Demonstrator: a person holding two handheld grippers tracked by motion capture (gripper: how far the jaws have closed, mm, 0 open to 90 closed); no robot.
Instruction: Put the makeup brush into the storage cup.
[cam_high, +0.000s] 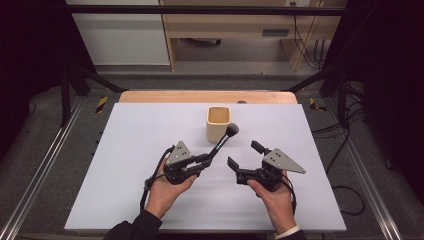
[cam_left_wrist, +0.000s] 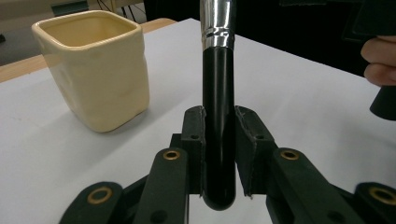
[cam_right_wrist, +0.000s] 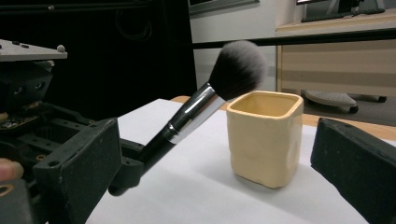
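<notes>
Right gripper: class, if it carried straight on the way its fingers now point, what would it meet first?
Probably the brush held slanted by the left gripper, or the cream cup behind; depth is unclear.

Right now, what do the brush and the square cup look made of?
Brush: glossy black handle, likely plastic or lacquered wood; mirror-bright metal ferrule; soft, probably synthetic bristles with pale tips. Cup: cream glazed ceramic by its soft sheen and slightly uneven walls.

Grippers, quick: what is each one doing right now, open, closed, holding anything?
Left gripper: closed on the black handle of the makeup brush.
Right gripper: open, holding nothing.
</notes>
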